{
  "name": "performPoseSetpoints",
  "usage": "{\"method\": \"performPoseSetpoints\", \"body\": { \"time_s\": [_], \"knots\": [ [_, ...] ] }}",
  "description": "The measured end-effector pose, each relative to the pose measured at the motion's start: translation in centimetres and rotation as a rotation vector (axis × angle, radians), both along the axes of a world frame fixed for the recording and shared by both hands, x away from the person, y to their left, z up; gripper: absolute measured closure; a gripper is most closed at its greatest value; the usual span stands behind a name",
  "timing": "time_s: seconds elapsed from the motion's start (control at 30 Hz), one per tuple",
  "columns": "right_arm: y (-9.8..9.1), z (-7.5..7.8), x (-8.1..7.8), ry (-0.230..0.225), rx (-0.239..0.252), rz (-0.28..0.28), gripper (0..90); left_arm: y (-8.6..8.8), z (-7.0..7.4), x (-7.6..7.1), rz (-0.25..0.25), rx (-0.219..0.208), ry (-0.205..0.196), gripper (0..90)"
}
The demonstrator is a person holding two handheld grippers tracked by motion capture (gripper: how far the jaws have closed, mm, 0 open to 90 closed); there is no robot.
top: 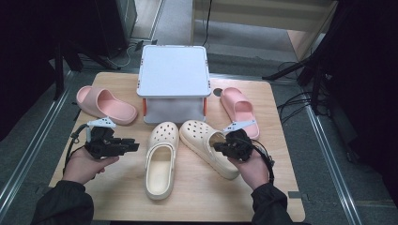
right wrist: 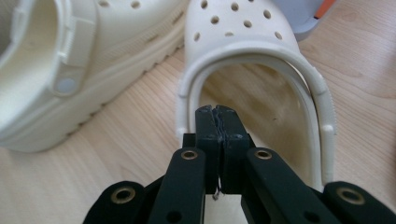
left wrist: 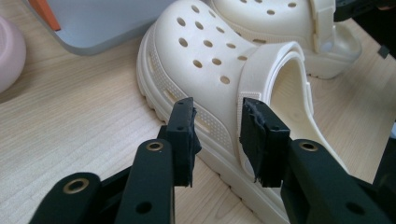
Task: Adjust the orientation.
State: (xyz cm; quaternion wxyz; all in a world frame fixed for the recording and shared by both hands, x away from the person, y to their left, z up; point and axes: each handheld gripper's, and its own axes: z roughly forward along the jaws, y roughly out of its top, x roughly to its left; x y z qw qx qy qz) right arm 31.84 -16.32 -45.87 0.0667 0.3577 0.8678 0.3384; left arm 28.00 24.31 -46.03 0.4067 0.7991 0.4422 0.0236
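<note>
Two cream clogs lie side by side mid-table, the left clog (top: 161, 161) pointing away and the right clog (top: 206, 143) angled to the far left. My left gripper (top: 133, 146) is open and aimed at the left clog's outer side (left wrist: 205, 60), just short of it, with nothing between its jaws (left wrist: 218, 116). My right gripper (top: 217, 146) is shut at the near rim of the right clog's opening (right wrist: 252, 42). Its tips (right wrist: 215, 116) are pressed together with nothing held. The left clog (right wrist: 70, 70) lies beside it.
A white and grey box stand (top: 173, 75) with orange trim sits at the back centre, just beyond the clog toes. One pink slide (top: 105, 104) lies to the left of the stand and another pink slide (top: 239, 110) to its right. Bare wood lies along the table's front edge (top: 187, 206).
</note>
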Motion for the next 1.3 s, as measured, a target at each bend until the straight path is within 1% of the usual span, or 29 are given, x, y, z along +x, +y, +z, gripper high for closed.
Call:
{"method": "performPoseSetpoints", "body": {
  "time_s": [0.03,0.17,0.2,0.27,0.4,0.43,0.57,0.63,0.73,0.83,0.93,1.0,1.03,1.13,1.2,1.23,1.3],
  "knots": [
    [0.2,-0.3,0.2,-0.008,-0.014,0.003,88.9,-0.1,-0.1,0.0,-0.003,0.003,0.002,66.0],
    [0.8,-1.0,0.9,-0.019,-0.03,0.012,87.0,-0.2,-0.5,0.1,-0.009,0.026,-0.008,65.3],
    [1.0,-1.1,1.0,-0.018,-0.034,0.011,87.0,-0.2,-0.7,0.1,-0.011,0.023,-0.006,65.3],
    [1.3,-1.3,1.1,-0.007,-0.04,0.015,86.8,-0.3,-1.0,0.3,-0.014,0.035,0.0,65.2],
    [1.9,-1.3,0.9,-0.017,-0.043,0.032,86.9,-0.6,-1.7,0.4,-0.026,0.046,0.016,63.9],
    [2.0,-1.2,0.8,-0.011,-0.045,0.033,86.9,-0.7,-1.7,0.5,-0.03,0.042,0.021,63.2],
    [2.3,-1.0,0.6,-0.007,-0.031,0.046,86.9,-1.0,-1.8,0.4,-0.034,0.042,0.019,62.2],
    [2.5,-0.8,0.4,-0.009,-0.018,0.057,86.8,-1.0,-1.9,0.4,-0.041,0.046,0.026,62.1],
    [2.7,-0.6,0.2,-0.006,-0.009,0.075,86.9,-1.0,-2.1,0.4,-0.039,0.059,0.019,63.2],
    [3.1,-0.5,-0.1,-0.006,0.001,0.089,86.4,-1.0,-2.3,0.5,-0.041,0.068,0.026,63.7],
    [3.3,-0.4,-0.3,-0.008,0.009,0.103,86.4,-1.1,-2.6,0.6,-0.043,0.066,0.037,63.7],
    [3.5,-0.4,-0.4,-0.004,0.012,0.107,86.4,-1.3,-2.7,0.6,-0.055,0.075,0.043,63.7],
    [3.6,-0.4,-0.4,-0.005,0.015,0.112,86.4,-1.4,-2.8,0.6,-0.057,0.073,0.045,63.6],
    [3.9,-0.4,-0.6,0.001,0.031,0.126,85.4,-1.8,-3.0,0.6,-0.07,0.076,0.05,63.6],
    [4.1,-0.5,-0.7,0.019,0.053,0.142,83.1,-2.1,-3.2,0.6,-0.08,0.085,0.059,63.5],
    [4.4,-0.6,-0.8,0.021,0.049,0.147,82.7,-2.1,-3.3,0.6,-0.081,0.09,0.06,64.0],
    [4.7,-0.6,-1.0,0.004,0.036,0.156,82.7,-2.2,-3.3,0.7,-0.083,0.089,0.062,64.0]
  ]
}}
